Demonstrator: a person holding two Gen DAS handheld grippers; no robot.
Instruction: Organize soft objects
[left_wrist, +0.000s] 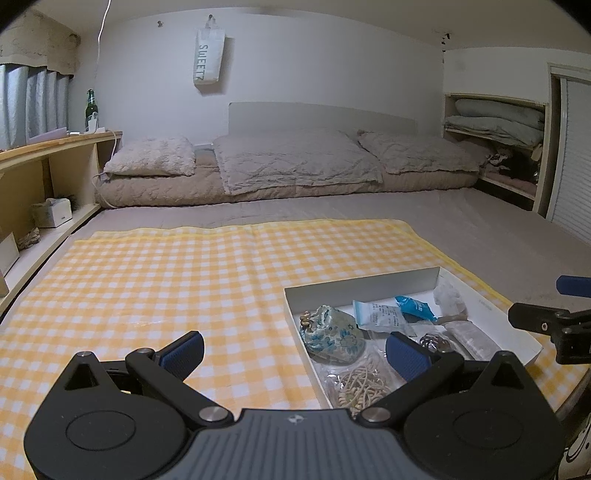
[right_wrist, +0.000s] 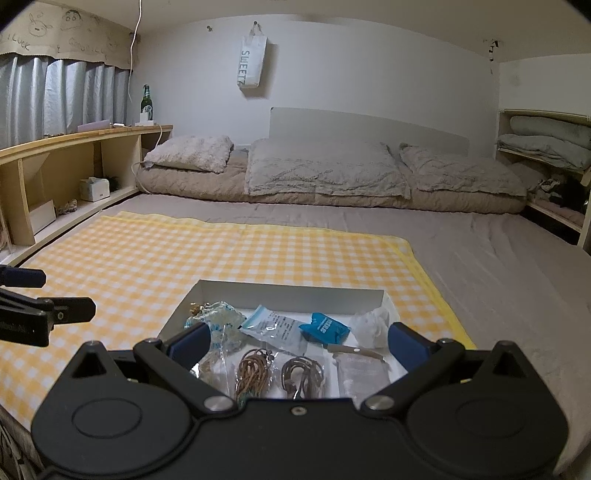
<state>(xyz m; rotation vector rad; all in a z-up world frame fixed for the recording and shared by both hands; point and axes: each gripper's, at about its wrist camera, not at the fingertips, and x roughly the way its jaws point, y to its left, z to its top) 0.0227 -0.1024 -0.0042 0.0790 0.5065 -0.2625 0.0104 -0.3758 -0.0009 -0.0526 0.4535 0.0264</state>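
A shallow white box (left_wrist: 369, 282) (right_wrist: 291, 291) sits on a yellow checked cloth (left_wrist: 166, 280) (right_wrist: 184, 254). It holds a blue floral fabric pouch (left_wrist: 332, 334) (right_wrist: 221, 314), a pale sachet (left_wrist: 376, 314) (right_wrist: 275, 325), a blue packet (left_wrist: 415, 308) (right_wrist: 325, 326), crumpled white tissue (left_wrist: 448, 297) (right_wrist: 371, 325) and bagged cord bundles (left_wrist: 360, 386) (right_wrist: 277, 374). My left gripper (left_wrist: 295, 350) is open and empty, low over the box's left edge. My right gripper (right_wrist: 299, 341) is open and empty just above the box's near side; it shows at the right edge of the left wrist view (left_wrist: 554, 314).
The cloth lies on a grey bed sheet (right_wrist: 498, 266). Pillows and a folded duvet (left_wrist: 295, 162) line the far wall. A wooden shelf unit (left_wrist: 48, 173) with a tissue box and a green bottle (left_wrist: 90, 107) runs along the left. Folded bedding fills a shelf (left_wrist: 495, 122) at right.
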